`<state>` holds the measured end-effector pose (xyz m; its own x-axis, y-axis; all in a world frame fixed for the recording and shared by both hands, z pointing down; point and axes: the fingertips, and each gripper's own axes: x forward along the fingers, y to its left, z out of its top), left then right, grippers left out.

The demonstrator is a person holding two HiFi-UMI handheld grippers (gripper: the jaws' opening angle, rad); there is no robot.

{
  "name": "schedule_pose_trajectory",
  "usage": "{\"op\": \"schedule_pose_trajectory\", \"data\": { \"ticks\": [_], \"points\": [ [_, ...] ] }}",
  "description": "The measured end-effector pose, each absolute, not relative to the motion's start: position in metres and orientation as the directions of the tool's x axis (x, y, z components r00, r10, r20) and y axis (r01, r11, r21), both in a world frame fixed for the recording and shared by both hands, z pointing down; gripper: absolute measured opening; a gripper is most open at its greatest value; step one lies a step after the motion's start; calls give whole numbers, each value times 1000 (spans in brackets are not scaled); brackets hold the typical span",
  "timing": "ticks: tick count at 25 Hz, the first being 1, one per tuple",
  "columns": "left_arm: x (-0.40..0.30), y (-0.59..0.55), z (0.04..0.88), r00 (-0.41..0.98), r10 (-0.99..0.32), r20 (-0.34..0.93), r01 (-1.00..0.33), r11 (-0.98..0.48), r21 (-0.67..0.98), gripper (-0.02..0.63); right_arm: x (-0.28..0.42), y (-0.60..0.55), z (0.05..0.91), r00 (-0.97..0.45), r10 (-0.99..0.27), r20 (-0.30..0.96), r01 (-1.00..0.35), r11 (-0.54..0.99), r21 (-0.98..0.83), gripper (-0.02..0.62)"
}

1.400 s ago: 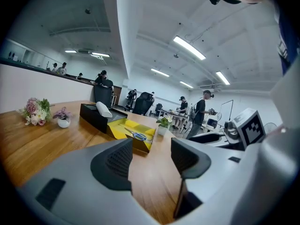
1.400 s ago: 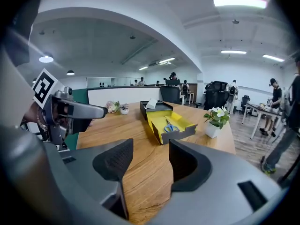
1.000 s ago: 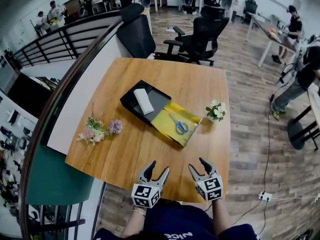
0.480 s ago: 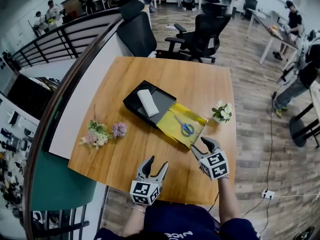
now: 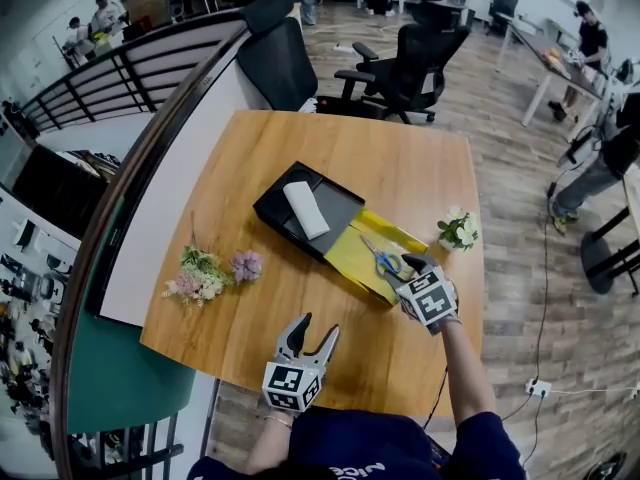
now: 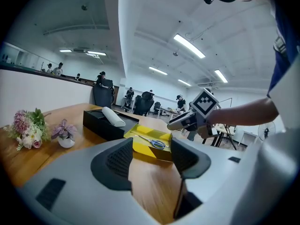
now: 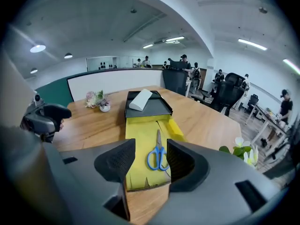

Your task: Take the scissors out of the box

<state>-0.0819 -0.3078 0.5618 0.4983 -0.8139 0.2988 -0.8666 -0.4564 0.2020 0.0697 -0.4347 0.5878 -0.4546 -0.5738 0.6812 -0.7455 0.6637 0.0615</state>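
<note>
The scissors [image 5: 383,260], blue-handled, lie flat in the open yellow box [image 5: 358,251], blades pointing toward the black tray [image 5: 339,204]. My right gripper [image 5: 407,271] hovers over the yellow box's near-right end, tilted down, jaws open and empty. In the right gripper view the scissors [image 7: 158,154] show between and beyond the right gripper [image 7: 146,161] jaws, apart from the pads. My left gripper [image 5: 316,326] is open and empty above the table's near edge. In the left gripper view, the left gripper [image 6: 151,161] looks toward the scissors [image 6: 153,143].
A white roll [image 5: 305,209] lies in the black tray. A flower bunch [image 5: 198,275] and a small purple flower pot [image 5: 246,265] sit at the left, a white flower pot [image 5: 459,231] at the right edge. Office chairs [image 5: 405,53] stand beyond the table.
My right gripper has moved from the table's near edge forward to the yellow box's near end and tipped downward. My left gripper has shifted slightly forward.
</note>
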Motion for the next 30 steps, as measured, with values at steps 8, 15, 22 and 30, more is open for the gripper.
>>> {"op": "schedule_pose_trajectory", "data": {
  "ticks": [8, 15, 22, 30],
  "points": [
    [-101, -327, 570, 502, -807, 311, -864, -448, 231, 255, 70, -469, 639, -393, -442, 806, -739, 674, 9, 209],
    [-106, -340, 573, 529, -784, 324, -848, -472, 242, 255, 70, -480, 676, -338, -331, 881, -722, 692, -17, 198],
    [-107, -342, 587, 548, -757, 356, -836, -482, 262, 255, 66, -484, 703, -285, -220, 933, -706, 706, -49, 186],
    [-121, -355, 594, 532, -768, 357, -845, -460, 272, 255, 65, -485, 719, -231, -163, 959, -714, 698, -53, 170]
  ]
}}
